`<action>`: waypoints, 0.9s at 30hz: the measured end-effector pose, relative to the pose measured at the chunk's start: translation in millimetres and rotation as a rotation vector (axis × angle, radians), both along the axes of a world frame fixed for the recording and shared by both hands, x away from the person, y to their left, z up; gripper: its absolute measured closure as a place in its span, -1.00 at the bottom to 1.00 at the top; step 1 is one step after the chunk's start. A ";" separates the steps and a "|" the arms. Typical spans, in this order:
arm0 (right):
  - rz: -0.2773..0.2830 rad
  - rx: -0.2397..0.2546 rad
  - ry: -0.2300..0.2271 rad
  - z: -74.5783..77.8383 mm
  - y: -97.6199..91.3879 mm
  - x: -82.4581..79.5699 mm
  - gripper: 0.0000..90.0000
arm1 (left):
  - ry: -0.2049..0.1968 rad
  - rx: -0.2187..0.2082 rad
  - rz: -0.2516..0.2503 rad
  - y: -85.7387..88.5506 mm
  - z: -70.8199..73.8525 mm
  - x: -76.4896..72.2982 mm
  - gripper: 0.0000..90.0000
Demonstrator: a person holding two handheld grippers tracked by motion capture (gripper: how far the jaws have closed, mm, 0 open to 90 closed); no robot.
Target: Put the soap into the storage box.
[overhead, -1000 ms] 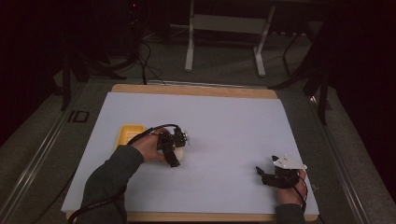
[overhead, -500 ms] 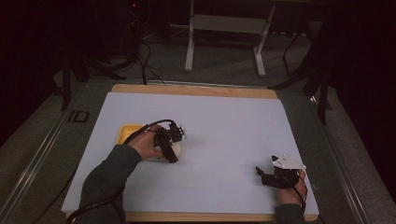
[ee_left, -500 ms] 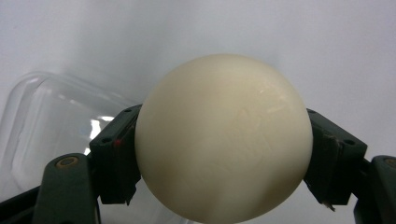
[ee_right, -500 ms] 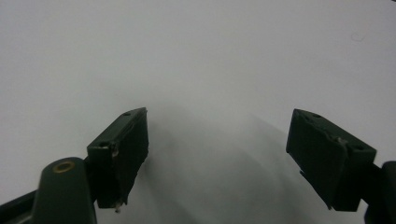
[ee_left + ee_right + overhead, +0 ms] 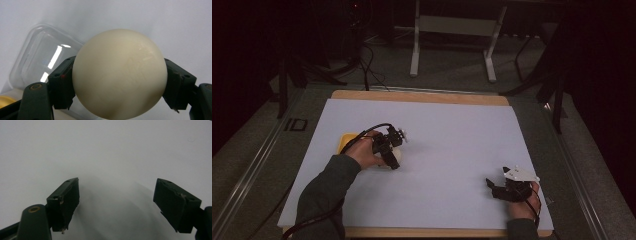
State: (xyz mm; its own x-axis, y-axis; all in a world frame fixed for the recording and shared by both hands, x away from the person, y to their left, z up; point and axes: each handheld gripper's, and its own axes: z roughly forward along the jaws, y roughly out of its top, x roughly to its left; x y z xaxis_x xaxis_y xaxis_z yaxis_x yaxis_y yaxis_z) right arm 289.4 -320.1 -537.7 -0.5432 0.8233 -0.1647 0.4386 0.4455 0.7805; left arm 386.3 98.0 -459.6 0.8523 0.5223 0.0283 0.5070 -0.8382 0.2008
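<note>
White sheeting covers my table (image 5: 452,130). At about nine o'clock on it, my left gripper (image 5: 393,151) pinches a cream ball (image 5: 119,75) between both pads, above a clear lid (image 5: 42,57) beside a yellow container (image 5: 346,142). At five o'clock, my right gripper (image 5: 504,187) rests spread, nothing between its jaws.

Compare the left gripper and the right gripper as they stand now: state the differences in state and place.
The left gripper is shut on a cream ball, its pads pressing both sides; the right gripper stands open with nothing between its jaws. The left one is by the clear container at the table's left-middle; the right one sits near the front right corner, over bare white surface. Both have black jaws and are hand-held.
</note>
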 end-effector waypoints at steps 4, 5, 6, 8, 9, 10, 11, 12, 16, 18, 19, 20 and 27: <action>0.000 0.001 0.000 0.1 -0.2 0.0 -0.54 | -0.012 -0.005 0.025 3.9 2.5 1.9 -0.46; -0.001 0.001 -0.001 0.0 -0.1 -0.1 -0.54 | -0.014 -0.008 0.038 4.8 2.9 2.3 -0.46; -0.001 0.000 -0.001 0.1 -0.2 -0.1 -0.54 | -0.016 -0.007 0.047 5.7 3.4 2.8 -0.46; -0.001 0.001 -0.001 0.1 -0.2 -0.1 -0.54 | -0.019 -0.008 0.062 6.9 4.0 3.8 -0.46; -0.001 0.001 -0.001 0.1 -0.2 0.0 -0.54 | -0.019 -0.008 0.066 7.5 4.2 4.6 -0.46; -0.001 0.000 -0.002 0.1 -0.2 -0.1 -0.54 | -0.018 -0.008 0.072 7.8 4.3 4.9 -0.46; -0.001 0.000 -0.002 0.1 -0.2 -0.1 -0.54 | -0.019 -0.011 0.080 7.8 4.2 5.1 -0.46; -0.001 0.001 -0.002 0.1 -0.2 -0.1 -0.54 | -0.018 -0.007 0.081 8.0 4.4 5.6 -0.46; -0.001 0.001 -0.002 0.1 -0.3 -0.1 -0.54 | -0.019 -0.007 0.097 9.1 4.2 7.2 -0.46; 0.000 0.001 -0.002 0.1 -0.3 -0.1 -0.54 | -0.017 -0.011 0.120 10.9 4.6 9.0 -0.46; -0.001 0.001 -0.002 0.1 -0.3 -0.1 -0.54 | -0.020 -0.013 0.128 11.5 4.7 9.3 -0.46; -0.001 0.001 -0.002 0.1 -0.3 -0.1 -0.54 | -0.020 -0.012 0.131 12.0 5.1 9.3 -0.46; -0.001 0.001 -0.003 0.1 -0.3 -0.1 -0.54 | -0.026 -0.020 0.170 16.4 7.0 10.0 -0.46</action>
State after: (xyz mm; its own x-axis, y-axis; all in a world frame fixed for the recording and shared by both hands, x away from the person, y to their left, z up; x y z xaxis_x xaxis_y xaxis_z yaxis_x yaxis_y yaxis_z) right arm 289.3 -320.4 -537.6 -0.5422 0.8238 -0.1654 0.4368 0.4444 0.7821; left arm 396.3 114.4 -452.6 0.7508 0.6594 0.0373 0.6354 -0.7366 0.2316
